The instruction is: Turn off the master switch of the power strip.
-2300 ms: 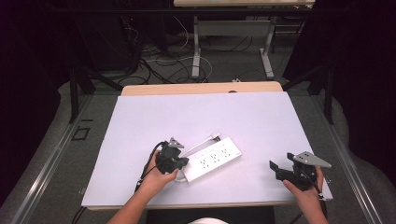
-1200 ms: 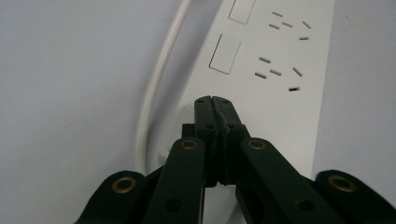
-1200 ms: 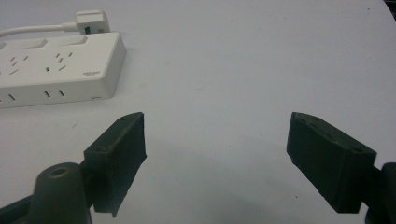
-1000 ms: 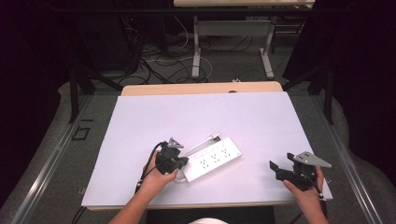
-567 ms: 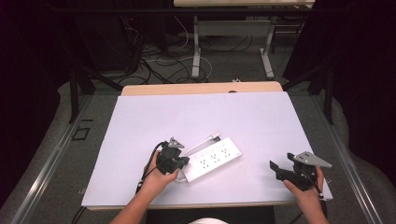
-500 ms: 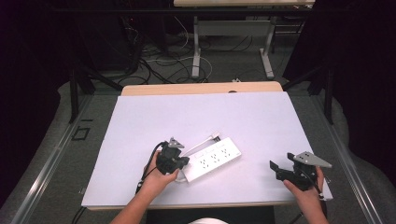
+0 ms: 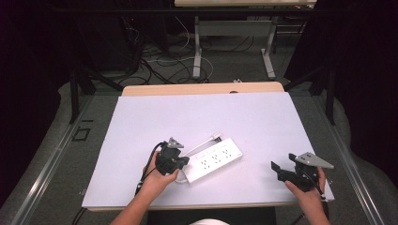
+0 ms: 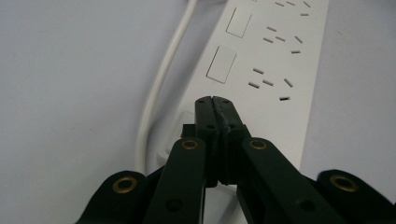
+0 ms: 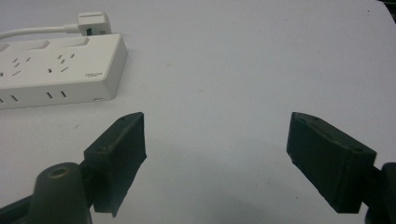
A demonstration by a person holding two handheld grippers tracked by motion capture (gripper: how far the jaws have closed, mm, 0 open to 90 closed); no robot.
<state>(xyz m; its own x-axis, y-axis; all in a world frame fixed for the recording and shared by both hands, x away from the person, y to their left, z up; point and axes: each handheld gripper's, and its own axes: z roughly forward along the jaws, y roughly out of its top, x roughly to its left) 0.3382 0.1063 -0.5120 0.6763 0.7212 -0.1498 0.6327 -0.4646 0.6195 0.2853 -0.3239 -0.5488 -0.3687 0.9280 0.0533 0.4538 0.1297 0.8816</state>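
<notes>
Pressing clenched left gripper point(image 8: 215, 100) onto white rigid plastic power strip point(image 7: 213, 161) end | right gripper point(image 9: 236, 154) released, apart | light, slick; grasp across narrow sides.

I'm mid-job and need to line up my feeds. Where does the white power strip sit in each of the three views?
High view: the power strip lies lower centre on the white table, slanted, its near end at the left tongs.
Left gripper view: it runs from centre to upper right, beyond the closed jaws.
Right gripper view: upper left corner, far from the open right tongs.
Shared landmark: its white cable.
</notes>
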